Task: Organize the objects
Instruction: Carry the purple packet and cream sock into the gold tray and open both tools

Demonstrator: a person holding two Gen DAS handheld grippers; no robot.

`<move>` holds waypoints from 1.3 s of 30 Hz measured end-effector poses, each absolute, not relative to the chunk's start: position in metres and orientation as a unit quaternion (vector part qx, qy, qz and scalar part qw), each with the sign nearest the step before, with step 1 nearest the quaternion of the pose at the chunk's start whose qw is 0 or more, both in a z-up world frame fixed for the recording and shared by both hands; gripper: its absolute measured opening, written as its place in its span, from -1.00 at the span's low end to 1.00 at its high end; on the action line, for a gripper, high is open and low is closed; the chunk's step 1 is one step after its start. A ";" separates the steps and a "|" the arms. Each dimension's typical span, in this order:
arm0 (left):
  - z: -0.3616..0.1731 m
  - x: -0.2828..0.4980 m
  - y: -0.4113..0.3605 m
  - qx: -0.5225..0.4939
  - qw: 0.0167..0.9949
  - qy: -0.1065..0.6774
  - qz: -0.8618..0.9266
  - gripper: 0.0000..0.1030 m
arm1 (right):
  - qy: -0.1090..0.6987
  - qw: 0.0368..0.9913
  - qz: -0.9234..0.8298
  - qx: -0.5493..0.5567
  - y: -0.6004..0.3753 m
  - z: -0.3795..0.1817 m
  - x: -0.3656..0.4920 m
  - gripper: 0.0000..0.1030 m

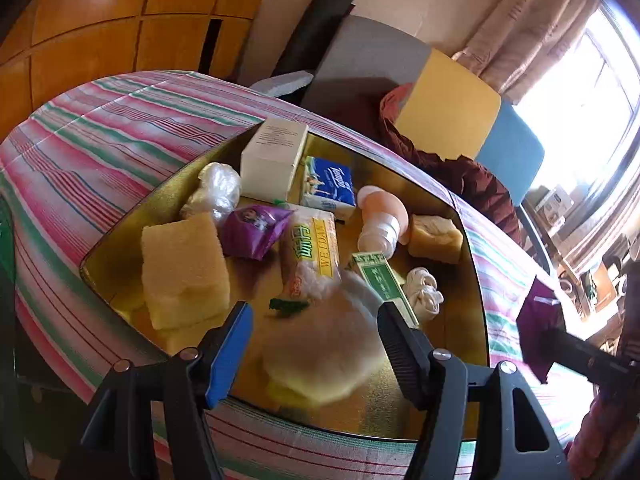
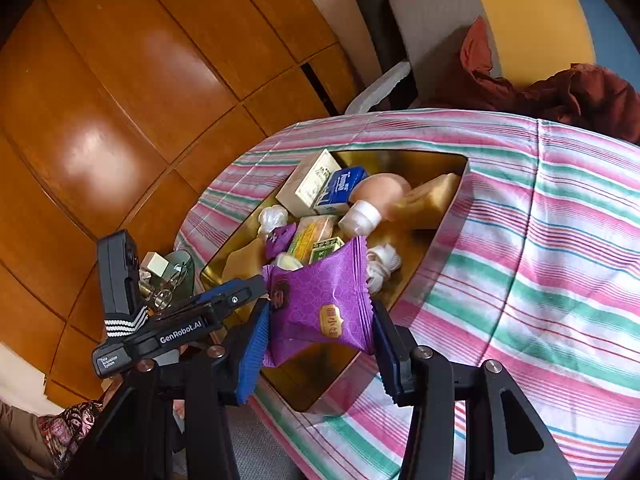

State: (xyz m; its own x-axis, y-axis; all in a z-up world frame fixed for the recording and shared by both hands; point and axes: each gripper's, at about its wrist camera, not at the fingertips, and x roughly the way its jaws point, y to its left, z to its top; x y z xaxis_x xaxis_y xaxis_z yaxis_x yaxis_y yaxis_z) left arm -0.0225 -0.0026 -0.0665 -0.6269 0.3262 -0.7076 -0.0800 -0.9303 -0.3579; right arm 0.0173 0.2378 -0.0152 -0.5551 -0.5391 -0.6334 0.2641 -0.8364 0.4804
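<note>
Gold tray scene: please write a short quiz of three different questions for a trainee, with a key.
1. True or false: the right gripper holds a purple snack packet.
2. What stands nearest the tray's far corner? A) white carton B) yellow sponge C) green box
3. Fill in: the left gripper's jaws are ____.

Key: 1 true; 2 A; 3 open, with nothing gripped, above a blurred pale round thing.

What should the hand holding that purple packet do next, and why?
Probably carry it a little further over the gold tray and lower it before letting go. The right gripper has its jaws shut on the purple packet, held above the tray's near end, and the tray already holds the other small items, another purple packet among them.
</note>
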 end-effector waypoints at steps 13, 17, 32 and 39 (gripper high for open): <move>-0.045 -0.015 -0.033 -0.368 0.068 -0.183 0.909 0.28 | -0.125 0.236 -0.853 0.449 0.200 -0.027 0.012 -0.03; -0.045 -0.015 -0.032 -0.371 0.072 -0.181 0.908 0.28 | -0.109 0.231 -0.852 0.458 0.188 -0.032 0.007 -0.03; -0.039 -0.009 -0.026 -0.367 0.083 -0.170 0.911 0.28 | -0.015 0.154 -0.865 0.478 0.164 -0.043 0.002 -0.03; -0.039 -0.009 -0.026 -0.368 0.082 -0.170 0.910 0.28 | -0.004 0.144 -0.868 0.475 0.162 -0.044 0.001 -0.02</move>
State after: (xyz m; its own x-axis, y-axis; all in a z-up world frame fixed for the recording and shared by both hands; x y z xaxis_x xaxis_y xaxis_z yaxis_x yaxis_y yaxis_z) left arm -0.0093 -0.0259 -0.0394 -0.7152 0.2741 -0.6429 -0.0234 -0.9288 -0.3699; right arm 0.0013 0.1616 -0.0438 -0.5077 -0.2532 -0.8234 0.2452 -0.9588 0.1436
